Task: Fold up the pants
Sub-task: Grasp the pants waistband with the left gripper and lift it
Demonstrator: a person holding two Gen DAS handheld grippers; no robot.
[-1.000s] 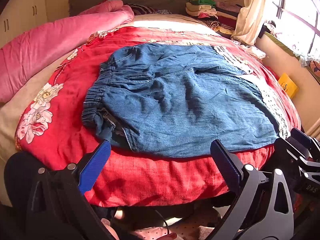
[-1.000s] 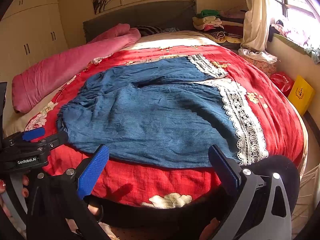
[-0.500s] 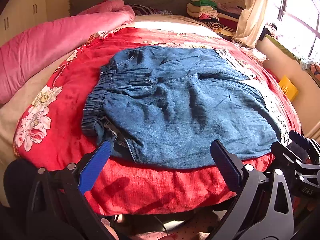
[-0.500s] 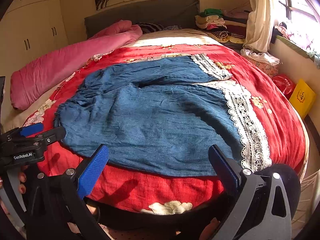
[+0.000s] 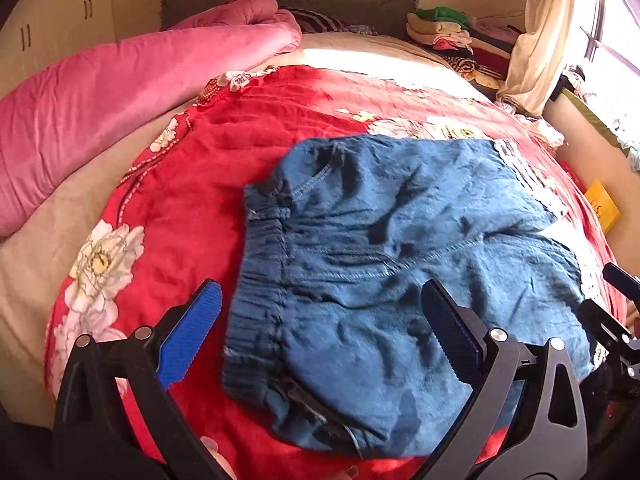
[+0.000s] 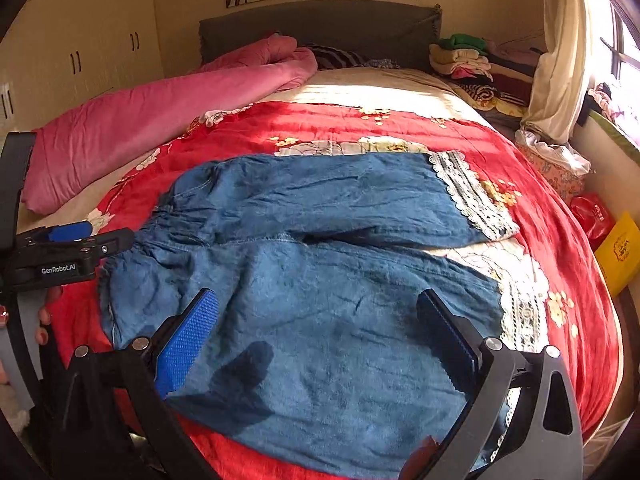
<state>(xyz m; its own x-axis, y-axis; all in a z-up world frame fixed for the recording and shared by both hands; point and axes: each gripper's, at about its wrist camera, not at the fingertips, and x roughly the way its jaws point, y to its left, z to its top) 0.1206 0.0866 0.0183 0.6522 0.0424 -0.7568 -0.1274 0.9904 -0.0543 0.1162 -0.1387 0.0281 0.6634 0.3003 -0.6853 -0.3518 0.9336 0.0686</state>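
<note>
On the red bedspread [image 6: 560, 216]: blue pants [image 6: 320, 280] spread flat, unfolded.
Left gripper [image 5: 320, 332] and right gripper [image 6: 316, 332], fingers spread and empty, hover over the near edge; grasping waistband [image 5: 260, 280] and hem likely comes next.

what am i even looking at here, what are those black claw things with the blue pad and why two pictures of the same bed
The claws are two hand-held grippers; a person carries one in each hand, and each has a wide-angle camera looking along its fingers. One picture comes from the left gripper, over the waistband end of the blue pants. The other comes from the right gripper, over the near leg. The pants lie spread flat on a red floral blanket, with lace trim at the cuffs. Both grippers are open and hold nothing yet. A pink quilt lies alongside.
</note>
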